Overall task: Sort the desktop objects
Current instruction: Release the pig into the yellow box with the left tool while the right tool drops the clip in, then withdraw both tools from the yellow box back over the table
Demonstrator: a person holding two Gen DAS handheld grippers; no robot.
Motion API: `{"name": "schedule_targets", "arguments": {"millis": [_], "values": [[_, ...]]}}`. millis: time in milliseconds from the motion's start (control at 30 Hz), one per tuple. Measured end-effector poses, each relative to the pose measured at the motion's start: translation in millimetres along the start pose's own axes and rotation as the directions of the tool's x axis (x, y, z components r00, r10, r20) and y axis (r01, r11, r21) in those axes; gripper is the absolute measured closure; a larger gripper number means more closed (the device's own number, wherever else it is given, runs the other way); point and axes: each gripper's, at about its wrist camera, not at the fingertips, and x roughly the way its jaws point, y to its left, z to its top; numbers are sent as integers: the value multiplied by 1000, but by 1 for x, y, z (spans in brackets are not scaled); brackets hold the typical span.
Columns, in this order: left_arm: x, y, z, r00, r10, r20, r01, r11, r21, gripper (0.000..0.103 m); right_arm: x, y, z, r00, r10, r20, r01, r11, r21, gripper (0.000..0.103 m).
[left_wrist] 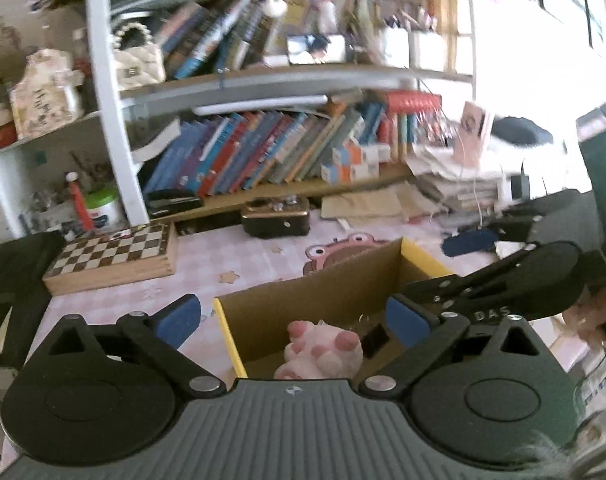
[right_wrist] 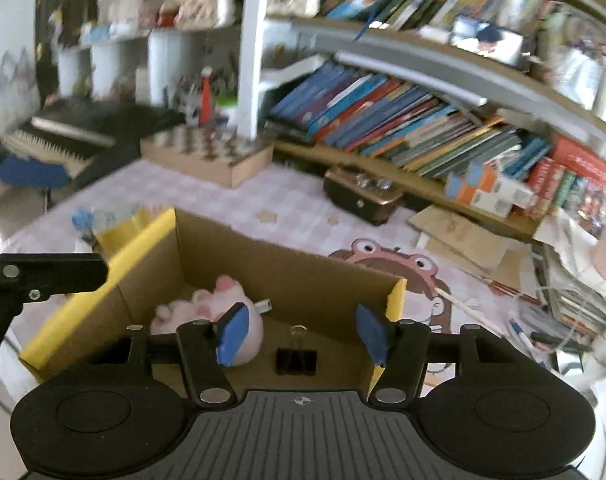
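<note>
So the desk we're working on is pretty crowded: a pink checked mat (right_wrist: 287, 208) with a cartoon frog print covers it, and on it sits an open cardboard box (right_wrist: 303, 280) with yellow-edged flaps. Behind the box there's a wooden chessboard case (left_wrist: 115, 254) off to the left, a small brown retro radio (left_wrist: 275, 220) near the back, loose cardboard sheets (right_wrist: 463, 236) to the right, and a bookshelf (left_wrist: 271, 152) jammed with leaning books running along the rear. A keyboard (right_wrist: 55, 140) sits at the far left edge and a messy stack of papers (left_wrist: 455, 184) at the right. Inside the box we can see a pink plush toy (right_wrist: 207, 312) lying on the floor of it, with a black binder clip (right_wrist: 297, 360) just beside it, apart from the plush. Our left gripper (left_wrist: 293, 322) hangs above the near end of the box with its blue pads spread wide and nothing between them; the plush shows below the gap, not touched. Our right gripper (right_wrist: 303, 334) is over the box too, jaws partway apart and empty, the clip showing below them untouched. Both frames are a bit motion-blurred, so small stuff on the shelves we can't make out.
</note>
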Motion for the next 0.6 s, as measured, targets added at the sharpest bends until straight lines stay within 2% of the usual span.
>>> {"name": "schedule_targets", "arguments": {"millis": [267, 600], "values": [[-36, 16, -21, 999, 26, 36, -22, 994, -108, 2, -43, 5, -20, 994, -99, 53, 92, 988, 121, 40], [-63, 41, -59, 1000, 13, 10, -12, 992, -123, 1, -82, 38, -57, 970, -238, 55, 217, 943, 251, 40]]}}
